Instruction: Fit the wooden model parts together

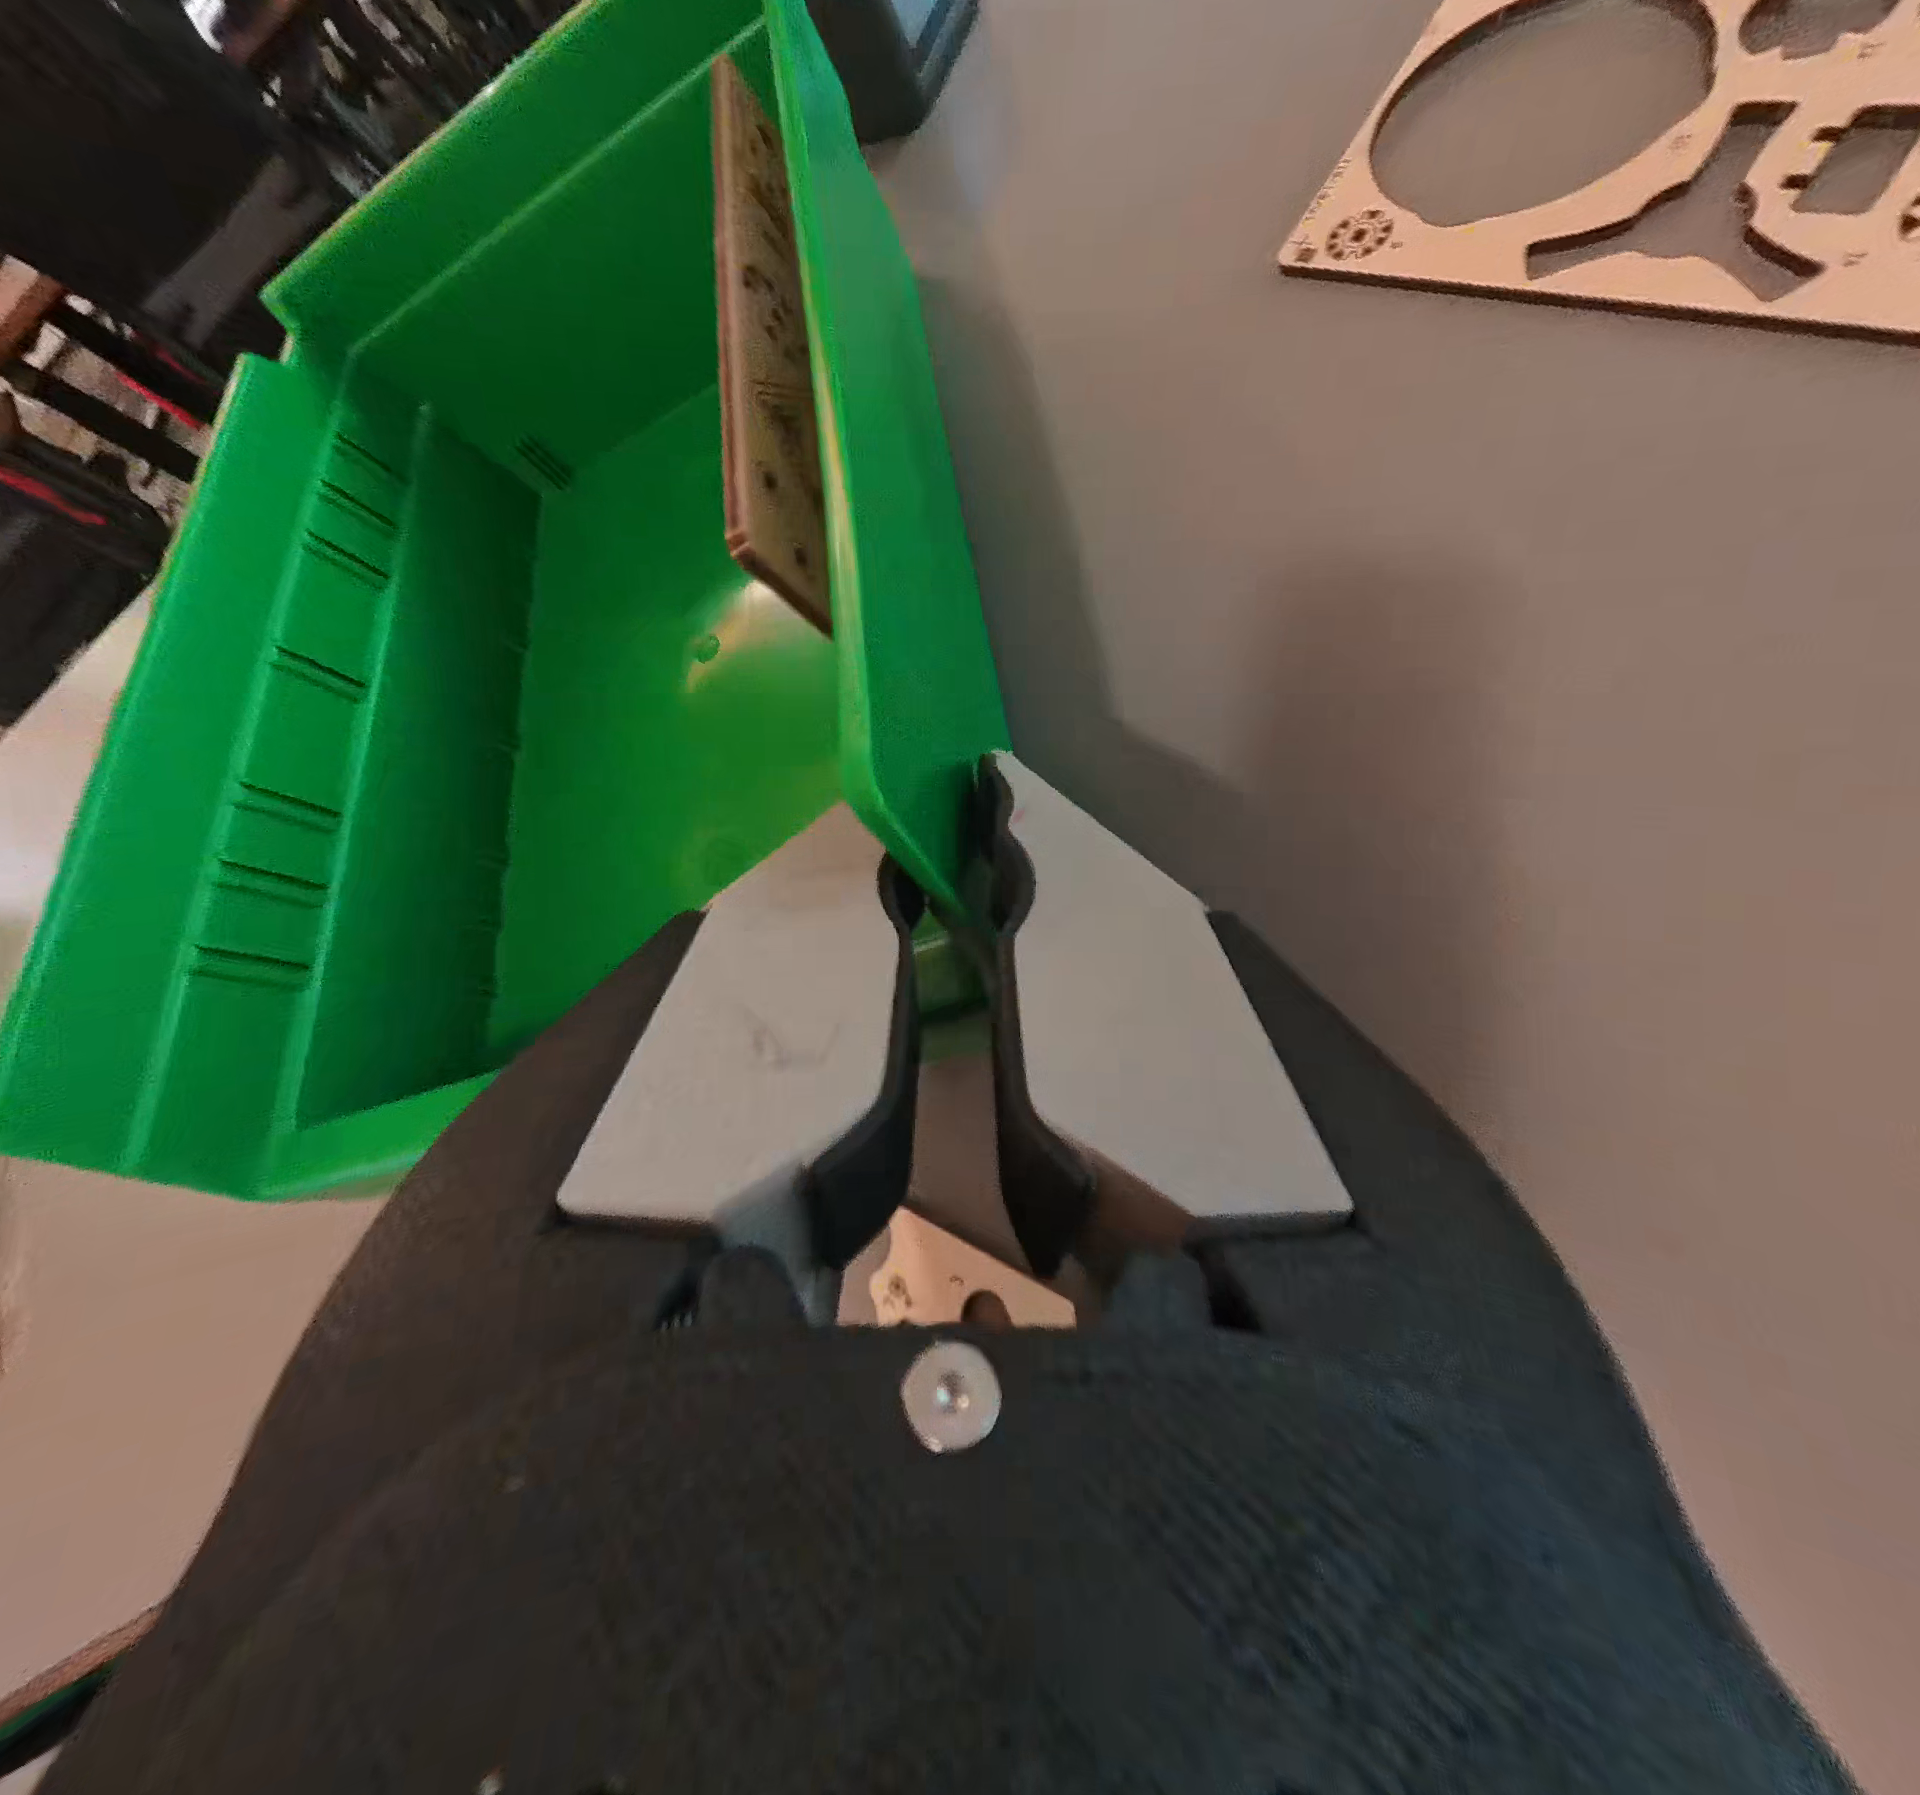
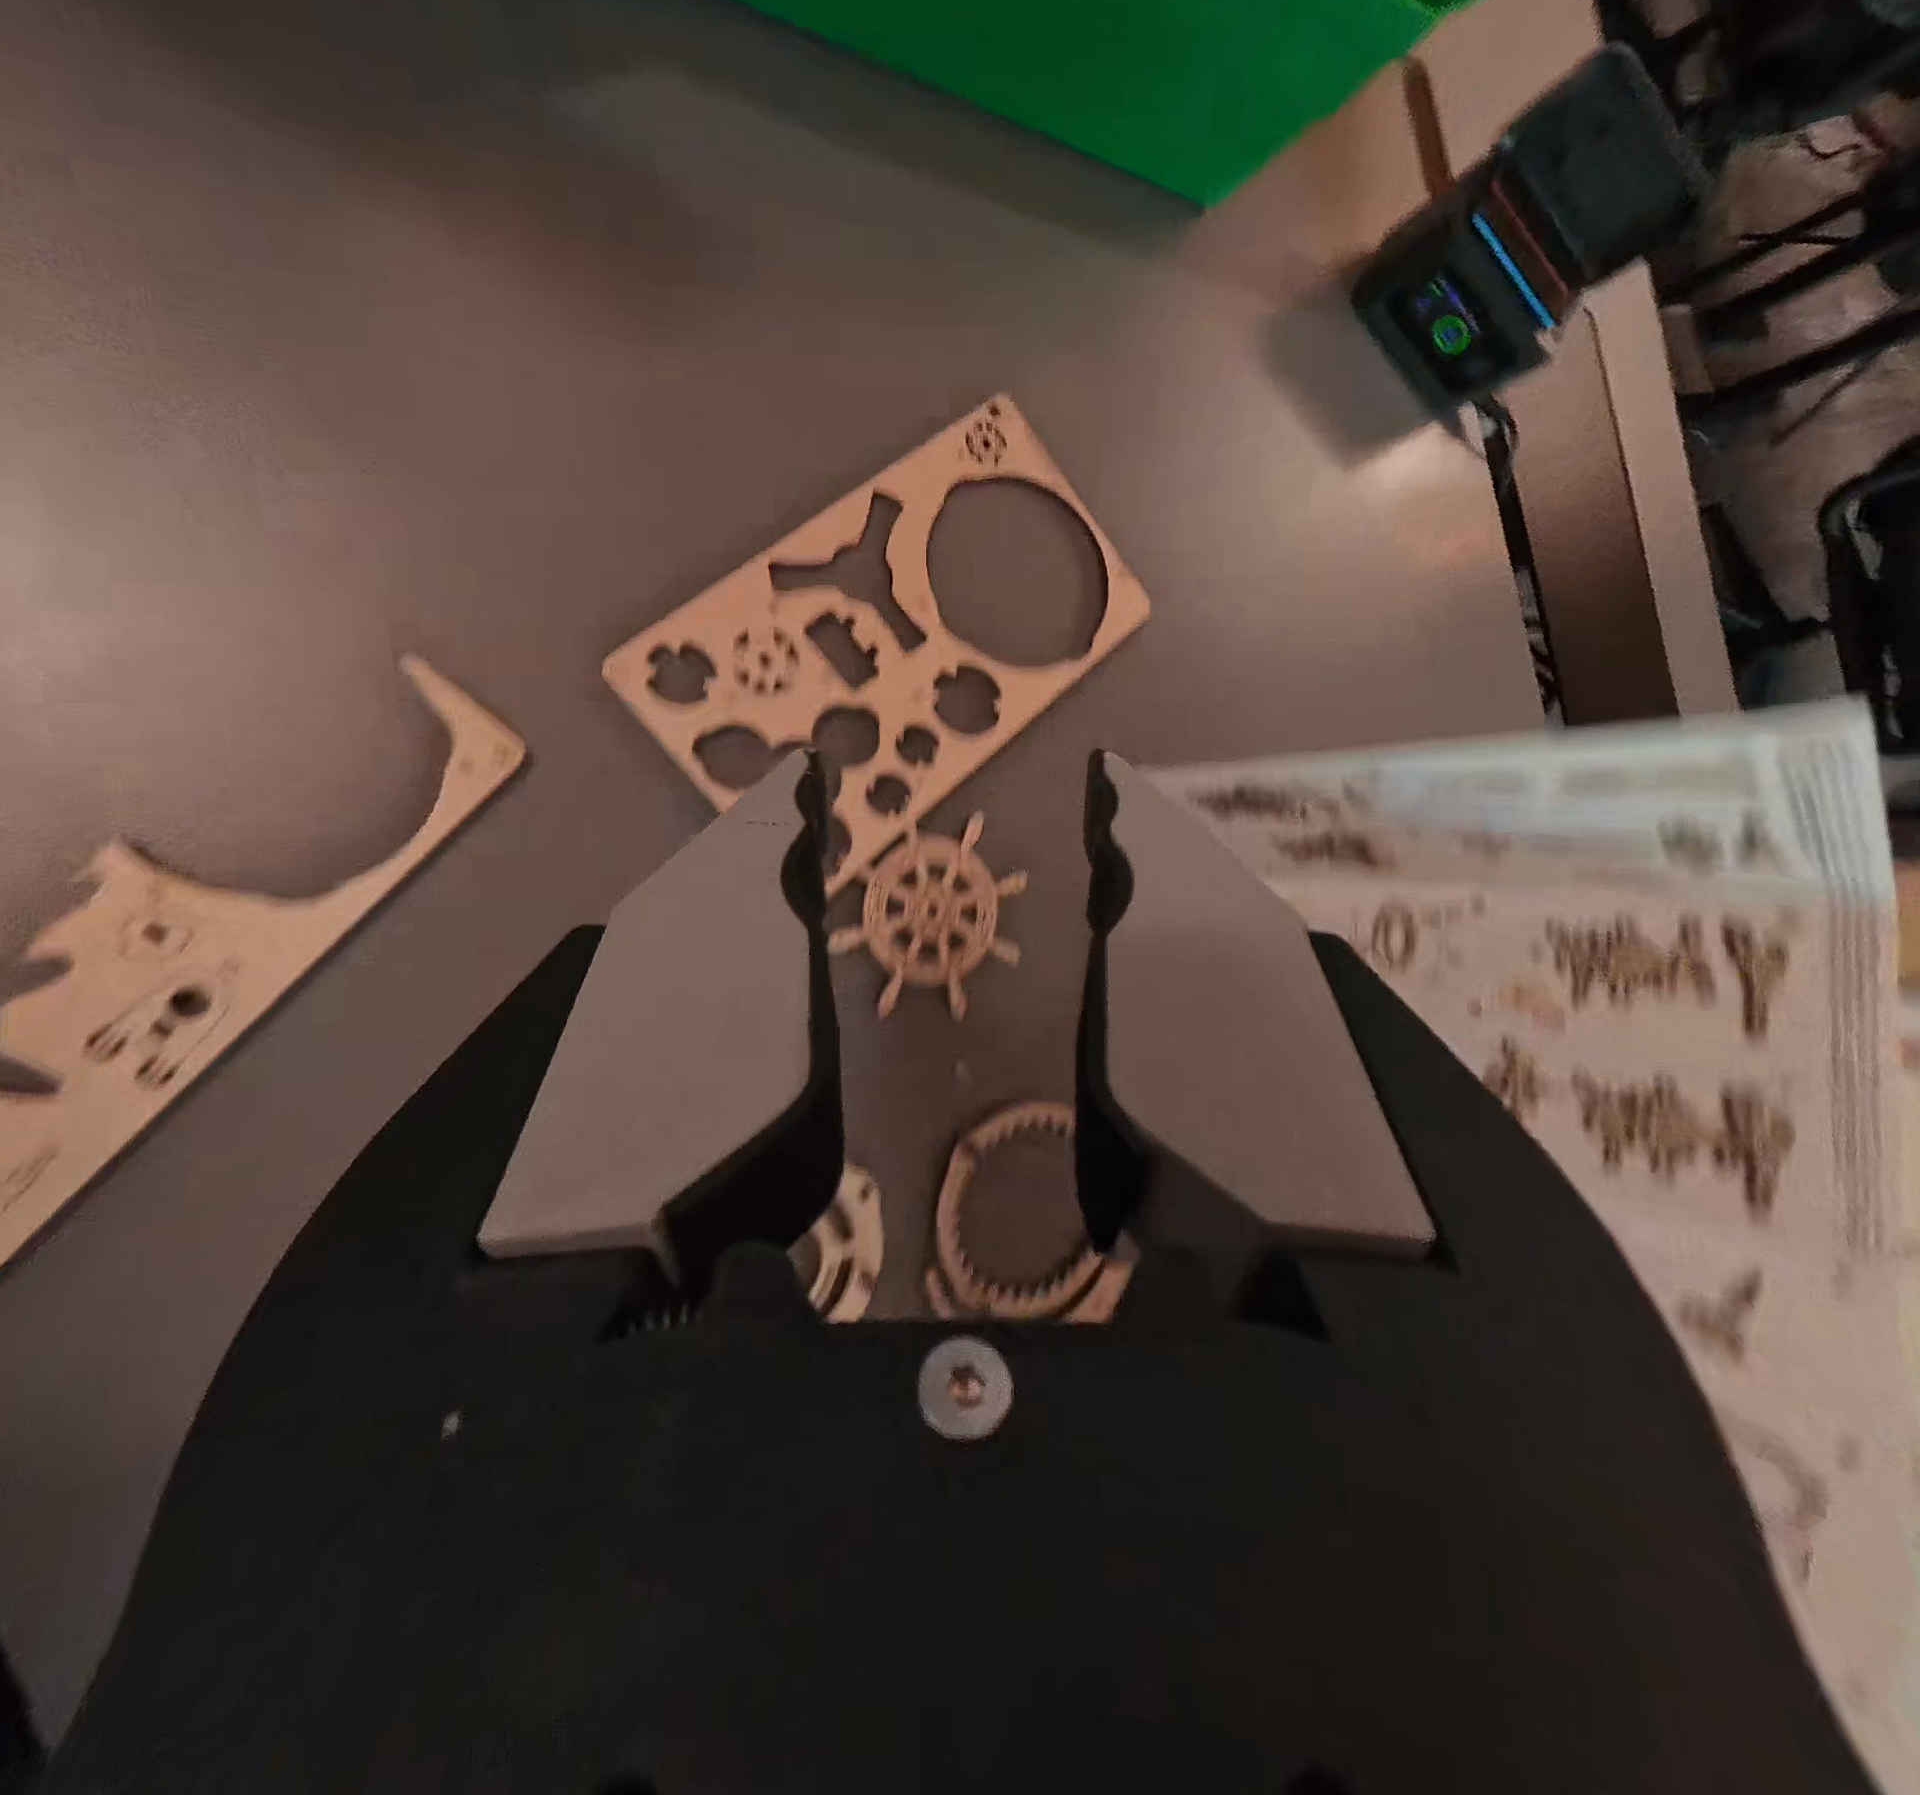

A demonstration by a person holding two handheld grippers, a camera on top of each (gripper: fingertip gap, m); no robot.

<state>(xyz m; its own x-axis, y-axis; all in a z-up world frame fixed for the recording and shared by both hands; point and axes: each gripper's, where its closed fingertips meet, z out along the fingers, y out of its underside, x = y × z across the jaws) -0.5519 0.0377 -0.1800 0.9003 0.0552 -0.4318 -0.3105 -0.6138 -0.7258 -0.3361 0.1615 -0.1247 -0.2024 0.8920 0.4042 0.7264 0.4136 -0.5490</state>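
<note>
Left fingers (image 1: 961, 872) pinch the tilted green bin (image 1: 436, 706) corner; right fingers (image 2: 951, 872) spread, empty. I'd tip slowly, sheet (image 1: 774, 363) probably slides.

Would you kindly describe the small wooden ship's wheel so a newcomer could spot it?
On the grey table, find the rectangular wooden sheet with cut-out holes. Just below its lower edge, between the right gripper's open fingers, lies the small wooden ship's wheel, the only spoked piece with handles.

Little wooden ship's wheel (image 2: 928, 914) lies flat on the tabletop (image 2: 312, 395), toothed ring (image 2: 1013, 1210) just below it, punched-out sheet (image 2: 883, 623) lying flat right above.
</note>
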